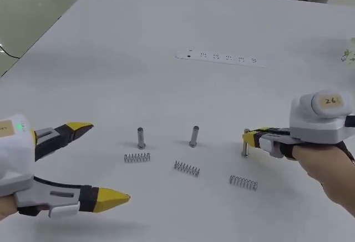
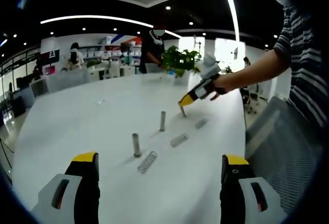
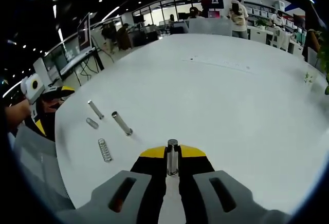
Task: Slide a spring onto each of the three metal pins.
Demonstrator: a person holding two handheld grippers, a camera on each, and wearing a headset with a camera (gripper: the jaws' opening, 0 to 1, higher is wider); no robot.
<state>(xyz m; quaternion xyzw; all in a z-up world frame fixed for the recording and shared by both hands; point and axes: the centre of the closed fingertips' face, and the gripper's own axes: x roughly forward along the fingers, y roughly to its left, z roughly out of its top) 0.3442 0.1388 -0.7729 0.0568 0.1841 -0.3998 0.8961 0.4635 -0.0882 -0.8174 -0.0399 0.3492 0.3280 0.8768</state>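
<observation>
Clamping the three o'clock pin (image 3: 172,158) with the closed right gripper (image 1: 248,137), held the left gripper (image 1: 110,161) wide open, empty. Needed to steady this pin upright and take the spring (image 1: 243,182), at its six o'clock, by one end.

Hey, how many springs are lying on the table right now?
3. The left spring lies just before the left pin, the middle spring before the middle pin, and the right spring near the right hand-held gripper, which is shut on the third pin.
</observation>
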